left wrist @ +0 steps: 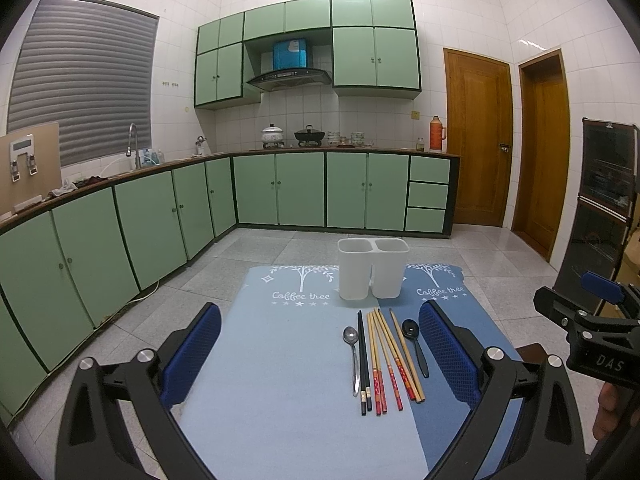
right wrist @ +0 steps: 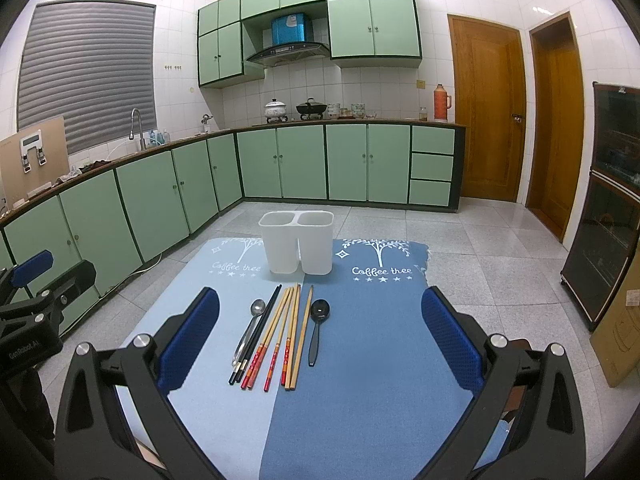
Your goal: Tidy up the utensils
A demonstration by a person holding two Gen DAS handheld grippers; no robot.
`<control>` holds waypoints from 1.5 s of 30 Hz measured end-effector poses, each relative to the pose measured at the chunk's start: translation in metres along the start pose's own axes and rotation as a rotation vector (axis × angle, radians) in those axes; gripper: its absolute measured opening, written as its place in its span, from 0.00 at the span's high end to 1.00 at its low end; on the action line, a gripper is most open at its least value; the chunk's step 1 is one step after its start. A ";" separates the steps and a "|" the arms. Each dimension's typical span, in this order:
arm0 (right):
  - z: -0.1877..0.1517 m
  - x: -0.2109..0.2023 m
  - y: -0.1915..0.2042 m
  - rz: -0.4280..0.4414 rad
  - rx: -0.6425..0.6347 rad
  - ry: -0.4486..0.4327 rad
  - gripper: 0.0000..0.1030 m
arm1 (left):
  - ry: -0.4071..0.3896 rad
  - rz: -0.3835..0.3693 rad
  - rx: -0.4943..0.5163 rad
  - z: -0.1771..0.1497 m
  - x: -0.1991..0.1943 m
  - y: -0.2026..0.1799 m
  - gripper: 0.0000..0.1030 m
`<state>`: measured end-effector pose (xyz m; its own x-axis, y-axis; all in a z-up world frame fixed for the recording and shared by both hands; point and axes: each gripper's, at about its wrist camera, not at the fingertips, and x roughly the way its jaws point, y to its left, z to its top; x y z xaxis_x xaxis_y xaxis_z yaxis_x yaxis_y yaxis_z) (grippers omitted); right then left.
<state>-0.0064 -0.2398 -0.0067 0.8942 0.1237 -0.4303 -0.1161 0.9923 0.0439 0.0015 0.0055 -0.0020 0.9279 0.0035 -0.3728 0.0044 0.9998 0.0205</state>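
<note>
A white two-compartment utensil holder (left wrist: 373,268) (right wrist: 297,247) stands empty at the far side of a blue mat (left wrist: 288,380) (right wrist: 360,360). In front of it lie a metal spoon (left wrist: 352,354) (right wrist: 251,326), a black chopstick pair (left wrist: 363,364) (right wrist: 258,332), several wooden chopsticks with red ends (left wrist: 390,356) (right wrist: 286,332), and a black spoon (left wrist: 414,342) (right wrist: 317,326). My left gripper (left wrist: 320,356) is open above the mat, utensils between its fingers. My right gripper (right wrist: 320,340) is open, likewise hovering before the utensils.
The mat covers a small table over a tiled floor. Green kitchen cabinets (left wrist: 256,188) line the left and back walls. Wooden doors (right wrist: 488,108) and a dark cabinet (right wrist: 612,200) stand on the right. A cardboard box (right wrist: 620,332) sits at the right.
</note>
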 end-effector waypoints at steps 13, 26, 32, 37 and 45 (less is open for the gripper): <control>-0.003 -0.001 -0.002 -0.001 0.004 0.004 0.05 | -0.001 0.000 0.000 -0.001 0.000 0.000 0.06; -0.008 0.024 -0.004 -0.017 0.011 0.051 0.05 | 0.038 0.027 0.004 -0.005 0.019 0.011 0.06; -0.012 0.062 -0.011 -0.027 0.013 0.124 0.05 | 0.100 0.049 0.017 -0.010 0.049 0.018 0.06; -0.015 0.102 -0.019 -0.033 0.016 0.187 0.06 | 0.174 0.061 0.024 -0.016 0.088 0.024 0.06; -0.036 0.162 -0.032 -0.042 0.045 0.325 0.22 | 0.353 0.040 0.057 -0.039 0.163 0.020 0.09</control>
<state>0.1265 -0.2515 -0.1104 0.7125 0.0800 -0.6971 -0.0565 0.9968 0.0567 0.1381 0.0274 -0.0988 0.7415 0.0598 -0.6682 0.0002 0.9960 0.0894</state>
